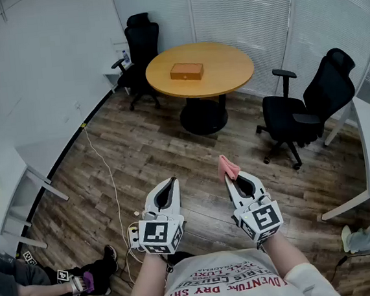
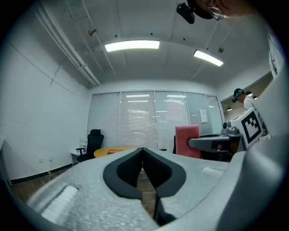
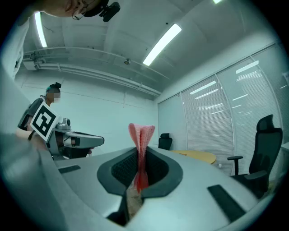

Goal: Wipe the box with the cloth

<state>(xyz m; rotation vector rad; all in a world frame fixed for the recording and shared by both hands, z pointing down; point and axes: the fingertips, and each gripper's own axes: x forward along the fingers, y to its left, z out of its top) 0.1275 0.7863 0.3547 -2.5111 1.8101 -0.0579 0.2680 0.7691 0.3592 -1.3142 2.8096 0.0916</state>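
Head view first, from your left: a seated person [image 1: 29, 286] is at the bottom corner, and a pale cable [image 1: 110, 177] trails over the wood floor [image 1: 172, 145]. Your left gripper [image 1: 172, 184] is held low in front of you; its own view shows the jaws pressed together with nothing between them. Well ahead, across the floor, the box [image 1: 187, 71] lies flat on the round table [image 1: 227, 75], far from both grippers, with a black chair [image 1: 141, 47] behind the table at its left. Your right gripper [image 1: 230, 180] is level with the left one and near it. Its jaws are clamped on the pink cloth [image 1: 228, 167], and in the right gripper view the folded fabric stands upright out of the pads. Another black chair [image 1: 311, 109] stands at the right of the table.
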